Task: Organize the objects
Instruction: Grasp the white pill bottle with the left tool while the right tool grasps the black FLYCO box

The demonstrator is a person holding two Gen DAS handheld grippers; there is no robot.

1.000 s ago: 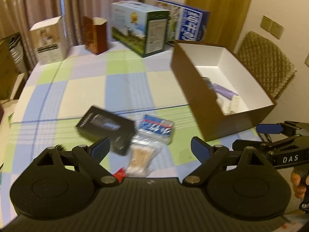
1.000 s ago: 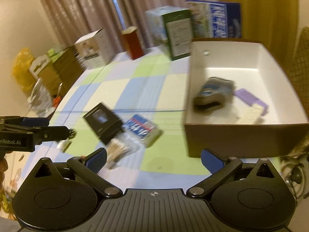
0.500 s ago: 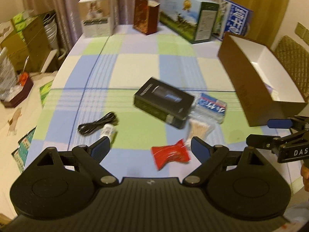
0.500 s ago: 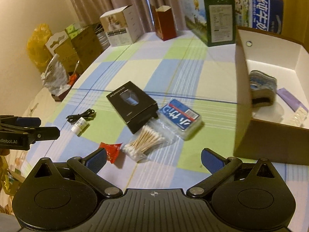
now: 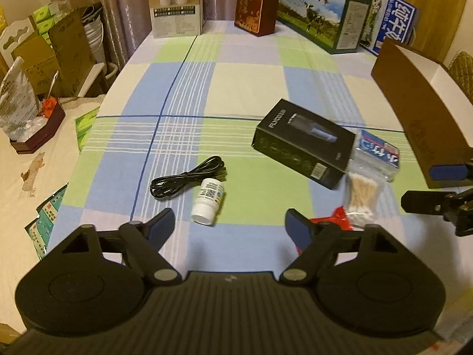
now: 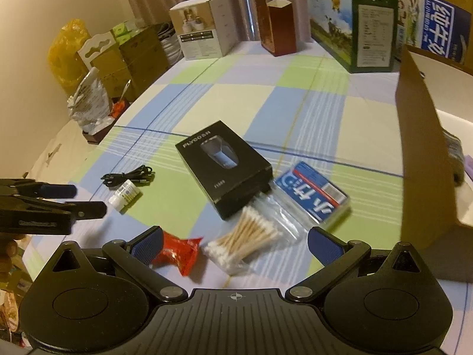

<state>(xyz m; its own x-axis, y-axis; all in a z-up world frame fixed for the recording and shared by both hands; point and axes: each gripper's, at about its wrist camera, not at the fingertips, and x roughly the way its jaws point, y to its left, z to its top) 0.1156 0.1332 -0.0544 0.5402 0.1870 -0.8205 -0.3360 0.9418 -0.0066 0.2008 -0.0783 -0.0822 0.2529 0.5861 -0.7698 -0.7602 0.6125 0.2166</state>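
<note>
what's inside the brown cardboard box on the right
Inside the brown box, a dark striped bundle and a purple edge show. The near wall hides everything else.

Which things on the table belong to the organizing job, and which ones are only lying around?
Job:
black box
cotton swabs
blue packet
red wrapper
white bottle
black cable
brown box

Just around:
milk cartons
white carton
red carton

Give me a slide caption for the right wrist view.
Open right gripper above cotton swabs and red packet.
</note>
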